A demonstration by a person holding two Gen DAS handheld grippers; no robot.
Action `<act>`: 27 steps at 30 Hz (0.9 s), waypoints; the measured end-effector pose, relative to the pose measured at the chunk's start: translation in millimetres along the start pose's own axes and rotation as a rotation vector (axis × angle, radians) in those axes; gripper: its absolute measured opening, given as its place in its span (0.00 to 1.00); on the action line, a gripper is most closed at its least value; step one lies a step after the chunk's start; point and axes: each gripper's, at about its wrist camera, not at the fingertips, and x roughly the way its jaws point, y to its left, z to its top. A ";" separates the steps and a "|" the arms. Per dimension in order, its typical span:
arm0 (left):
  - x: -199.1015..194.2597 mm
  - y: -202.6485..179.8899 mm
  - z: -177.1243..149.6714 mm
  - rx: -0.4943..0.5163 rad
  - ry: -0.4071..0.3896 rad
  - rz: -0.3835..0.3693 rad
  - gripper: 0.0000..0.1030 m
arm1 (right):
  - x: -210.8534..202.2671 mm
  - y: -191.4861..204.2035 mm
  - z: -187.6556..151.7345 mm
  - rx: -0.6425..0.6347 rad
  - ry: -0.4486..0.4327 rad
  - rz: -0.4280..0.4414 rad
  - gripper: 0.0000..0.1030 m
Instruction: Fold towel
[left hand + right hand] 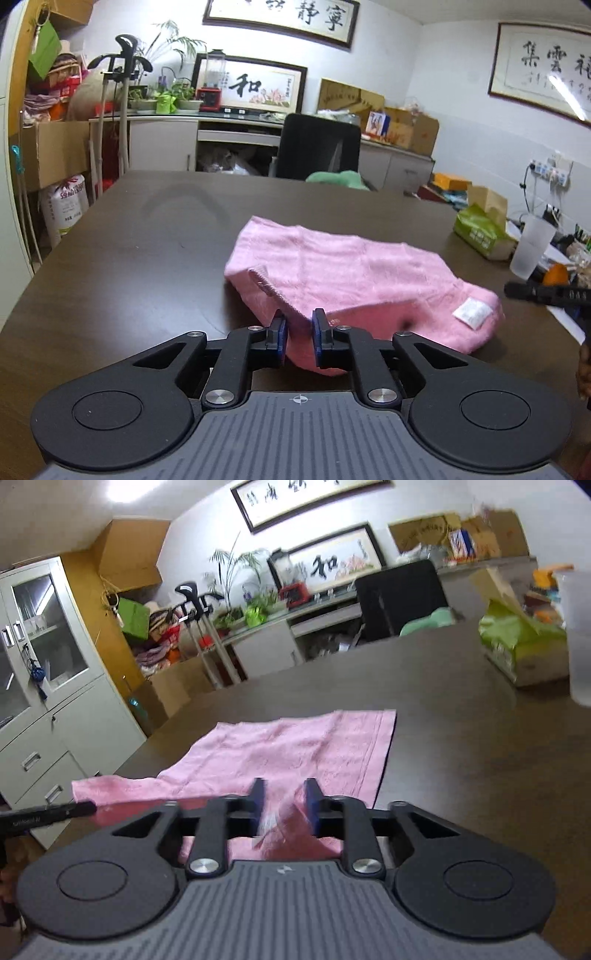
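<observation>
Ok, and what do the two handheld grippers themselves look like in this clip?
Both look alike. The left gripper and right gripper each have matte black linkage arms with silver pivot bolts, two round black discs at the sides, and a grey ribbed body carrying a small white mark. The finger pads are blue. No cables or sleeves show.

Both views look forward from low over the dark table, each from just behind its own gripper at the bottom of the frame. The left wrist view is level; the right wrist view is tilted. Both share the pink towel close ahead, the black chair and framed calligraphy at the far wall.
</observation>
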 end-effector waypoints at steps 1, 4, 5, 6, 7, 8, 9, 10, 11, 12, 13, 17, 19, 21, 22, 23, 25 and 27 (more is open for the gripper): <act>-0.1 1.9 1.2 -0.008 0.000 0.001 0.15 | 0.5 4.5 -0.2 -0.015 0.003 -0.010 0.63; -2.9 9.4 2.7 -0.023 -0.005 0.016 0.20 | 5.8 10.0 -0.5 -0.029 0.020 -0.015 0.65; -5.8 12.0 1.0 -0.025 -0.006 0.018 0.23 | 8.9 8.7 1.7 -0.017 0.029 -0.016 0.65; -8.7 14.7 -0.7 -0.026 -0.006 0.020 0.24 | 11.7 6.7 3.9 -0.009 0.034 -0.018 0.67; -12.4 16.4 -3.2 -0.020 -0.007 0.019 0.26 | 13.9 4.7 5.9 -0.004 0.038 -0.019 0.69; -16.2 18.0 -5.6 -0.014 -0.009 0.017 0.28 | 16.1 2.8 7.9 0.002 0.041 -0.020 0.70; -19.7 19.9 -8.7 -0.009 -0.009 0.016 0.29 | 20.7 -0.3 11.2 0.012 0.055 -0.007 0.72; -23.2 22.1 -10.9 -0.006 -0.010 0.014 0.32 | 24.4 -2.2 12.9 0.024 0.064 0.003 0.73; -25.1 23.2 -12.1 -0.004 -0.011 0.014 0.38 | 29.0 -4.0 14.4 0.038 0.077 0.015 0.77; -25.8 24.3 -12.3 0.001 -0.015 0.023 0.41 | 35.7 -6.4 16.1 0.051 0.099 0.033 0.80; -26.5 25.4 -12.5 0.007 -0.020 0.033 0.46 | 39.4 -7.8 17.0 0.058 0.110 0.040 0.80; -19.1 29.9 -6.1 0.004 -0.022 0.050 0.53 | 60.9 -10.0 21.0 0.097 0.176 0.070 0.80; -8.8 32.3 -1.8 0.004 -0.012 0.058 0.57 | 67.6 -8.5 21.9 0.103 0.196 0.082 0.77; 2.5 35.3 0.2 -0.001 0.007 0.066 0.59 | 69.4 1.0 18.8 0.070 0.204 0.086 0.54; 8.7 36.9 0.7 -0.003 0.020 0.075 0.59 | 70.3 6.2 16.9 0.052 0.208 0.088 0.33; 10.1 38.5 0.2 -0.005 0.025 0.078 0.59 | 68.8 12.8 13.8 0.019 0.207 0.070 0.29; 18.6 43.9 -0.9 -0.013 0.043 0.087 0.59 | 59.9 28.2 5.1 -0.083 0.189 0.016 0.22; 21.6 49.1 -2.9 -0.020 0.051 0.090 0.62 | 47.3 38.5 -2.1 -0.156 0.167 -0.004 0.22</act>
